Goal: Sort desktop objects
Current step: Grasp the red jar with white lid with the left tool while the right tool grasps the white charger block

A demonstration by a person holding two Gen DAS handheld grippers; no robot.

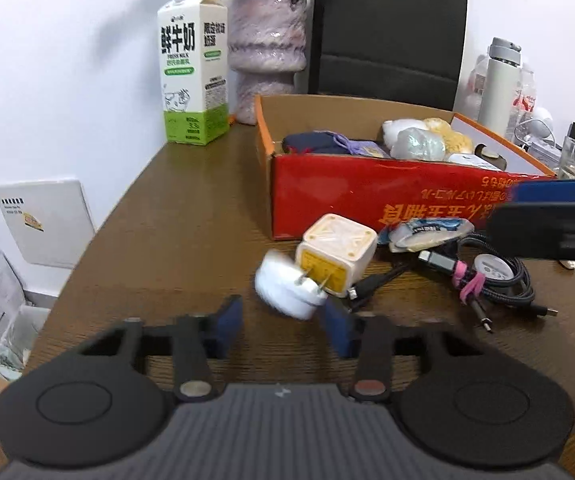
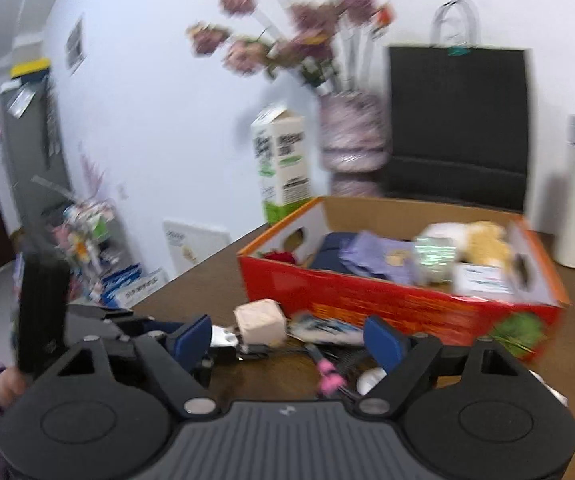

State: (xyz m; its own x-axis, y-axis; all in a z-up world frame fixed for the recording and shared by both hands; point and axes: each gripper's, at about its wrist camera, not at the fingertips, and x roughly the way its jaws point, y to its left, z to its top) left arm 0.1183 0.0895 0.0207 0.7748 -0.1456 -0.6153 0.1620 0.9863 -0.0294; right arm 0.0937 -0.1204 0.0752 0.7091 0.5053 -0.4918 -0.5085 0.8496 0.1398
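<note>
Light: bright, even, soft shadows on the wall (image 1: 67, 60).
Blur: right view smeared.
Edges: fisheye bending, dark corners.

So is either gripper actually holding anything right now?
No. The left gripper is open just short of the white plug adapter; the right gripper is open over the cables.

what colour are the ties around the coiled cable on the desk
Pink ties on the dark grey coiled cable, clearest in the left wrist view.
</note>
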